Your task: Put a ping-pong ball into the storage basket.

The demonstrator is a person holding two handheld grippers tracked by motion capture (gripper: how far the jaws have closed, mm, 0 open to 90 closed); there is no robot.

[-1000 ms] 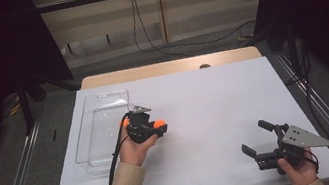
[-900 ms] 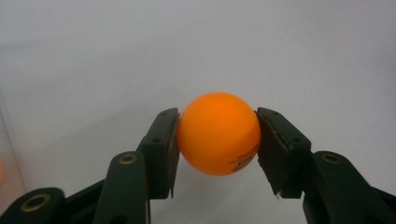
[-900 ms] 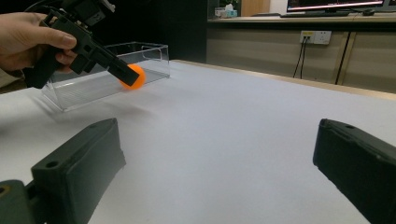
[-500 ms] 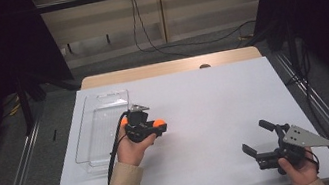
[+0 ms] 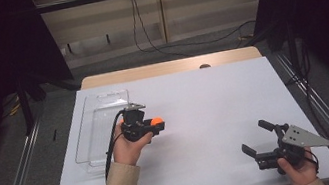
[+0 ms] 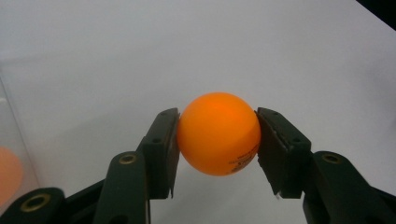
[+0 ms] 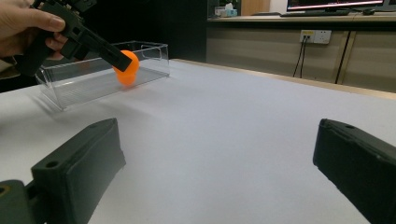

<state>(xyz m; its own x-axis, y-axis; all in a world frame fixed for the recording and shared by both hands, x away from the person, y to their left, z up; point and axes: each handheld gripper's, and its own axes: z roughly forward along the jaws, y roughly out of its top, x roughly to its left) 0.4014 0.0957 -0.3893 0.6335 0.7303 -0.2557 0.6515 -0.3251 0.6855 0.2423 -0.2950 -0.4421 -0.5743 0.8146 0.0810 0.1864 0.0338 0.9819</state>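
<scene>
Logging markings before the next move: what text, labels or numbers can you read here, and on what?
Orange ball, held in the left gripper: small dark print low on its right side, too small and blurred to read.
Monitor in the background of the right gripper view: screen content unreadable.
No other readable text.

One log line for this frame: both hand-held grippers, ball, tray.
left hand-held gripper: shut on orange ball, above table | right hand-held gripper: open, empty | clear tray: table's left side
</scene>
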